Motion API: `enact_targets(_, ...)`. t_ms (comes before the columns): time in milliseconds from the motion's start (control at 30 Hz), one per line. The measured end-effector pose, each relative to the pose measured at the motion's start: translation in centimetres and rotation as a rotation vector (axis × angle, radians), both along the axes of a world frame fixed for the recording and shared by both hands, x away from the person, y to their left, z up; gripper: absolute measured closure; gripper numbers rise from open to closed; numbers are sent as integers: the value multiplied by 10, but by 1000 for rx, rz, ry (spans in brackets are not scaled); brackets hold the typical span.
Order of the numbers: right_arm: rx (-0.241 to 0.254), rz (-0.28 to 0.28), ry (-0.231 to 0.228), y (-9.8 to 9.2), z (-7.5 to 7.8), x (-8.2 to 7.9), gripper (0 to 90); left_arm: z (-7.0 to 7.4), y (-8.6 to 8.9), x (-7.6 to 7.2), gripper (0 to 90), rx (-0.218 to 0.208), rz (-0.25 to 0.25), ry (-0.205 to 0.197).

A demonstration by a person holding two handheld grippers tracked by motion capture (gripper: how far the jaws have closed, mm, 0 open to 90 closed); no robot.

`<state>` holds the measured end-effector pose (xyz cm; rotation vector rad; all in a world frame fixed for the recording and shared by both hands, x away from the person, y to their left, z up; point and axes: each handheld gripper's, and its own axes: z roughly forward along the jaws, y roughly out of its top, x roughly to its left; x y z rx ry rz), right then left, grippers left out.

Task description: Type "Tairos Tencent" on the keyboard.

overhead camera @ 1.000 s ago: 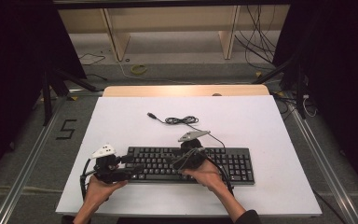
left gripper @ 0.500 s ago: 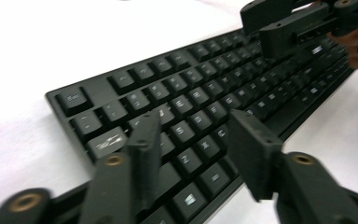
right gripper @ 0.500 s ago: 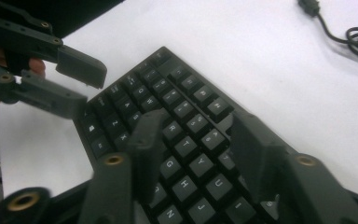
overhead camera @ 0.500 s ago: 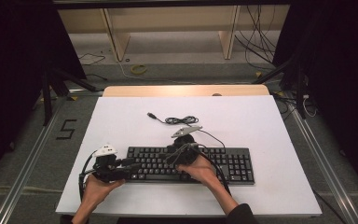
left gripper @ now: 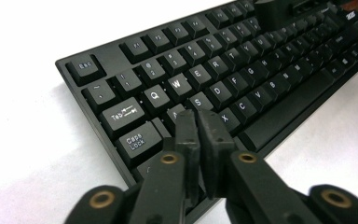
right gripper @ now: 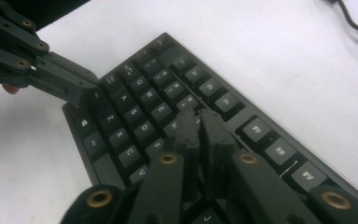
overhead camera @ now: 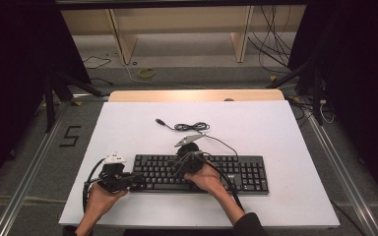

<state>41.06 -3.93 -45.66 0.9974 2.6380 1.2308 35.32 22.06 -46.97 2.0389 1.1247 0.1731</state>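
Note:
A black keyboard (overhead camera: 211, 173) lies on the white table top, near its front edge. My left gripper (overhead camera: 136, 178) reaches in from the keyboard's left end. In the left gripper view it (left gripper: 198, 117) is shut with nothing between its jaws, tips over the A and S keys of the keyboard (left gripper: 242, 70). My right gripper (overhead camera: 178, 168) hovers above the left-middle keys. The right gripper view shows it (right gripper: 198, 116) shut and empty too, over the keyboard (right gripper: 144, 102), with the left gripper (right gripper: 87, 91) at the far left keys. Both pairs of jaws have just been closing.
The keyboard's black cable (overhead camera: 192, 127) lies coiled behind it, ending in a USB plug (overhead camera: 161, 121). The white table top (overhead camera: 285, 123) has bare room at the back and right. A wooden strip (overhead camera: 197, 95) runs along the far edge.
My right gripper has shifted a little to the left over the keys. The left hand has stayed where it was.

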Motion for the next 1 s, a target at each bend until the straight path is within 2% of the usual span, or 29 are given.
enact_targets(367,-40,14,6,13,-8,1,900,-2,0,1,890,19,0,16)
enact_targets(1000,-60,16,17,17,-16,3,900,-7,1,4,889,30,5,42)
